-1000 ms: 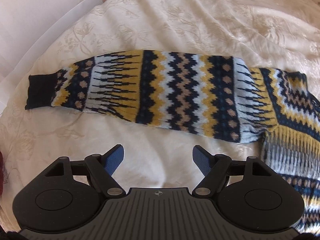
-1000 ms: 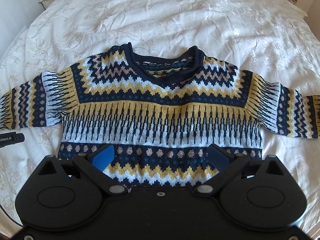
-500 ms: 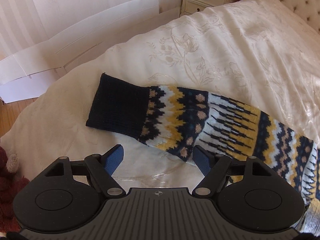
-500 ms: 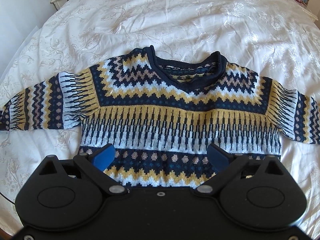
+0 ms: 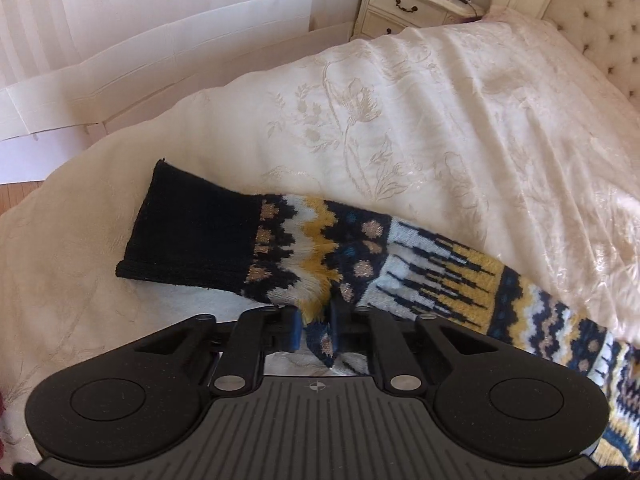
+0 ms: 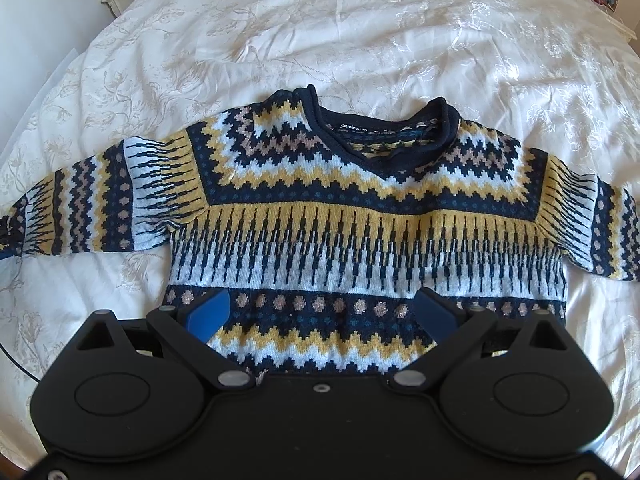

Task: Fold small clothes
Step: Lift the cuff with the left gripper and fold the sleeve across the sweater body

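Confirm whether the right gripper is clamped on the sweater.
No: the right gripper hangs open over the sweater, its blue fingers spread wide.

Your left gripper (image 5: 316, 330) is closed on the near edge of the sleeve (image 5: 360, 264), so that hand's travel is tied to the knit. Beyond the dark cuff (image 5: 192, 236) you have bare bedspread (image 5: 400, 120) open on all sides. The bed's edge falls away to the left, where white boards (image 5: 160, 44) lean along the wall. A nightstand (image 5: 412, 4) and the tufted headboard (image 5: 600, 20) bound the far end.

Your right gripper (image 6: 320, 316) hangs with its fingers wide apart over the sweater's (image 6: 340, 208) hem. The bedspread (image 6: 360, 32) past the collar (image 6: 380, 132) lies flat and unobstructed. A thin cable (image 6: 16, 364) crosses the cover at lower left.
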A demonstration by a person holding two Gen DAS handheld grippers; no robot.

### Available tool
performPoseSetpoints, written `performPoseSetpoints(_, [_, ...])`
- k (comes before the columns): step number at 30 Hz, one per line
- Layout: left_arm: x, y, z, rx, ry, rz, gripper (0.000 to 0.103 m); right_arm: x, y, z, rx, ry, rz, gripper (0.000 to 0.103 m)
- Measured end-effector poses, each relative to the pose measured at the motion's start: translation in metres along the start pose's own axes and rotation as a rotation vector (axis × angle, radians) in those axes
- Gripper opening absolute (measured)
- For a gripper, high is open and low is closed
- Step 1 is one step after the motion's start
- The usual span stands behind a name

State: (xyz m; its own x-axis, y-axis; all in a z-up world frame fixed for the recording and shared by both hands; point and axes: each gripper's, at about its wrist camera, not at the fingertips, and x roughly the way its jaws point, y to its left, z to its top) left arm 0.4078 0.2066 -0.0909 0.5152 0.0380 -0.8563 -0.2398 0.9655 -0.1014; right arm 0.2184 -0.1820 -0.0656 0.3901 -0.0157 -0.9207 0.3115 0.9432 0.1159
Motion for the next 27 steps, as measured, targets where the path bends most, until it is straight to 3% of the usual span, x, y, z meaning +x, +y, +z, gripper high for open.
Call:
performPoseSetpoints(4, [-0.034,-0.028,0.004,0.117,-0.091,0.016,0.006,0.001,-0.002,-0.003,0.007,0.017,0.014,0.095])
performPoseSetpoints(14, [-0.132,-0.099,0.004,0.281,-0.294,-0.094,0.006,-0.002,-0.019,-0.019,0.0,0.024,0.057,0.093])
performPoseSetpoints(21, [-0.173,-0.17,-0.025,0.362,-0.334,-0.189,0.006,-0.011,-0.058,-0.035,0.025,0.007,0.078,0.093])
performPoseSetpoints(27, [-0.19,-0.246,-0.076,0.462,-0.314,-0.263,0.006,-0.02,-0.105,-0.047,0.071,-0.012,0.091,0.093])
